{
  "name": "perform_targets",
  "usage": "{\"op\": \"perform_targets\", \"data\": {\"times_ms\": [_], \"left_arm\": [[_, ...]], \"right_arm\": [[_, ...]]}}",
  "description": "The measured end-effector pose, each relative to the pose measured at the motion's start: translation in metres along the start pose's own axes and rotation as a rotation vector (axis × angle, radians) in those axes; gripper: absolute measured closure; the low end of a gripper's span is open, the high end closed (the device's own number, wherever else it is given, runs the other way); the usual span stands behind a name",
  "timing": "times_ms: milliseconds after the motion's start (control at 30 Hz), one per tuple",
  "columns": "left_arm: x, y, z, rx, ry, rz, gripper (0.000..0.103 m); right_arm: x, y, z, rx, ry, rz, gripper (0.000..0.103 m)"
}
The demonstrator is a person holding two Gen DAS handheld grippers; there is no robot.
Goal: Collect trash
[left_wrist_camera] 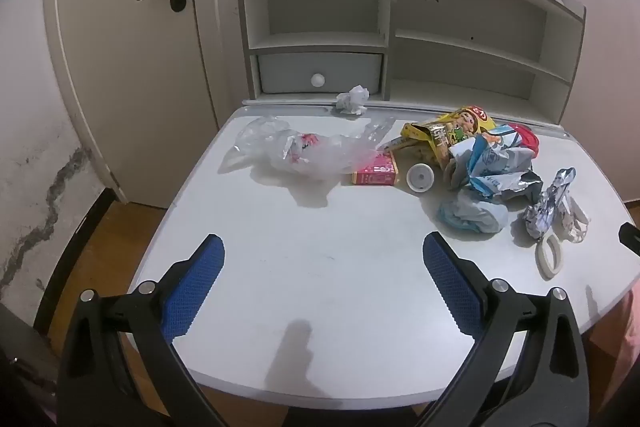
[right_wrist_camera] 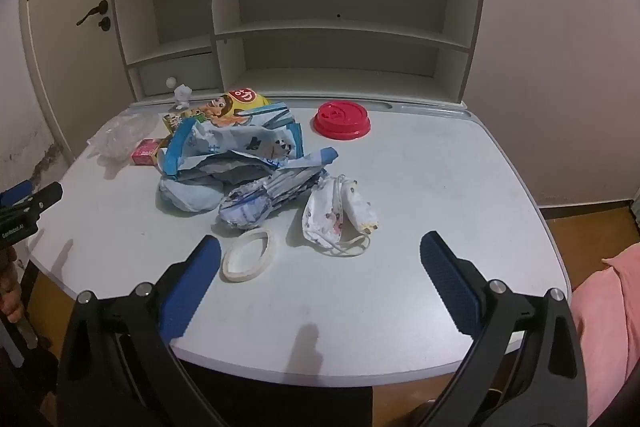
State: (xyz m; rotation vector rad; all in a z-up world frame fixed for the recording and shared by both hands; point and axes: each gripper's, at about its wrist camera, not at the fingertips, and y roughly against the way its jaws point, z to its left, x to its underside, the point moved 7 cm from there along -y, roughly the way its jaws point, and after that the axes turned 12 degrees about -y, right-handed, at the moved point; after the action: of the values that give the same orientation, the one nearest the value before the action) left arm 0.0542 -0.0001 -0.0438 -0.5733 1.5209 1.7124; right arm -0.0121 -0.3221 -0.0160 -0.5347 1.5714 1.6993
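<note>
A: Where the white desk (right_wrist_camera: 440,187) spreads below both cameras, trash heaped toward its back-left part. Left gripper (left_wrist_camera: 323,251) and right gripper (right_wrist_camera: 320,249) both over the desk's near edge, blue fingers (right_wrist_camera: 192,291) spread wide, nothing between them.

B: And around the blue crumpled wrapper (right_wrist_camera: 236,151)?

A: Behind it, yellow snack bag (right_wrist_camera: 230,107); left of it, pink box (right_wrist_camera: 146,151) and clear plastic bag (left_wrist_camera: 296,151). Right and behind, red lid (right_wrist_camera: 342,121). In front, white ring (right_wrist_camera: 249,261) and patterned face mask (right_wrist_camera: 340,217).
</note>
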Motion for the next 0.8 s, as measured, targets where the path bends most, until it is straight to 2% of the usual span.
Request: {"op": "perform_targets", "data": {"times_ms": [800], "left_arm": [[0.002,-0.003,-0.005,0.0,-0.007,0.004,0.006]], "right_arm": [[0.001,-0.004,-0.003,0.011,0.007,0.02,0.007]]}}
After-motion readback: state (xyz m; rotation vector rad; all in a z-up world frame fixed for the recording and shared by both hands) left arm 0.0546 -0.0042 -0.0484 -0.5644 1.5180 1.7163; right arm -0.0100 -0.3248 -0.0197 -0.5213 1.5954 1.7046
